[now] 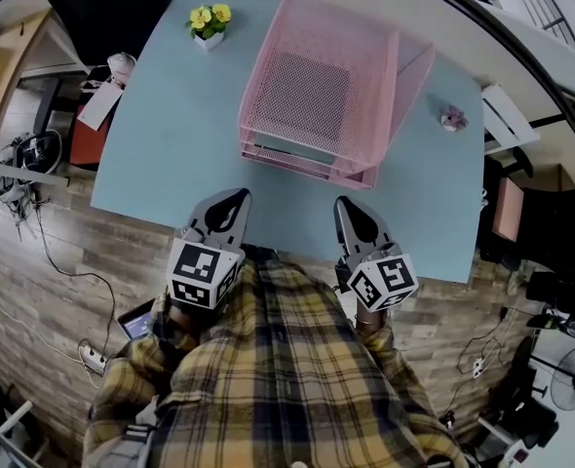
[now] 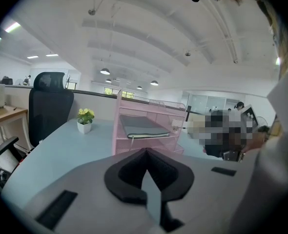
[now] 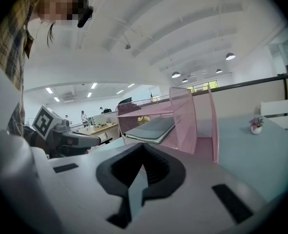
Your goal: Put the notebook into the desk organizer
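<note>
Closed left gripper (image 2: 145, 156) faces notebook (image 2: 144, 128) inside desk organizer (image 2: 118, 130), apart.

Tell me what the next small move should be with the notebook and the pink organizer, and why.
Probably just stop here: the notebook already lies in a tray of the pink organizer, and the left hand-held gripper and right hand-held gripper are both shut, empty and clear of it.

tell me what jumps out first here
The pink mesh desk organizer stands in the middle of the blue table, a grey notebook lying on one of its shelves. The left tool and right tool hover shut and empty at the near edge; a yellow potted flower sits at the far left corner.
</note>
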The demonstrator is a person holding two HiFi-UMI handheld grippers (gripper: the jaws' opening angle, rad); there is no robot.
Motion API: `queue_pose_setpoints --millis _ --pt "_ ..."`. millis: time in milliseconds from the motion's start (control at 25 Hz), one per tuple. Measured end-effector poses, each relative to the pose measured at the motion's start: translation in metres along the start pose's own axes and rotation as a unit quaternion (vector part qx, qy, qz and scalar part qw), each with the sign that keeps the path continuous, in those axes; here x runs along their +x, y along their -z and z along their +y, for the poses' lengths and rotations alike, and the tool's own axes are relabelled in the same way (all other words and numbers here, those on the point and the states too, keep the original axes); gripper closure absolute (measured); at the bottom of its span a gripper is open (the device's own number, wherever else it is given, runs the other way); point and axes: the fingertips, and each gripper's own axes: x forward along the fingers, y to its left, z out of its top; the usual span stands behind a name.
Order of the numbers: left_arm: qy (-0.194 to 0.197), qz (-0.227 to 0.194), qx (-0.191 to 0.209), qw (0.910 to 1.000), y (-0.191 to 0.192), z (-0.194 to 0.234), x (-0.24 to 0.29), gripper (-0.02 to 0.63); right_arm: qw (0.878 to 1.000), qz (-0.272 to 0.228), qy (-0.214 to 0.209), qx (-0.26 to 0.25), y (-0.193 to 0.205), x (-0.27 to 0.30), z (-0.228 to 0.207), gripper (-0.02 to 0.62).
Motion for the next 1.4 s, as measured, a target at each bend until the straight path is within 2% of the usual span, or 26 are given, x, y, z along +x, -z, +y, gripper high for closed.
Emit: queue_pose_setpoints --millis 1400 --pt "0.004 0.000 0.001 1.0000 -0.0015 0.0043 0.0006 0.614 0.999 0.020 0.030 -0.008 0.0044 -0.0023 -0.0040 0.594"
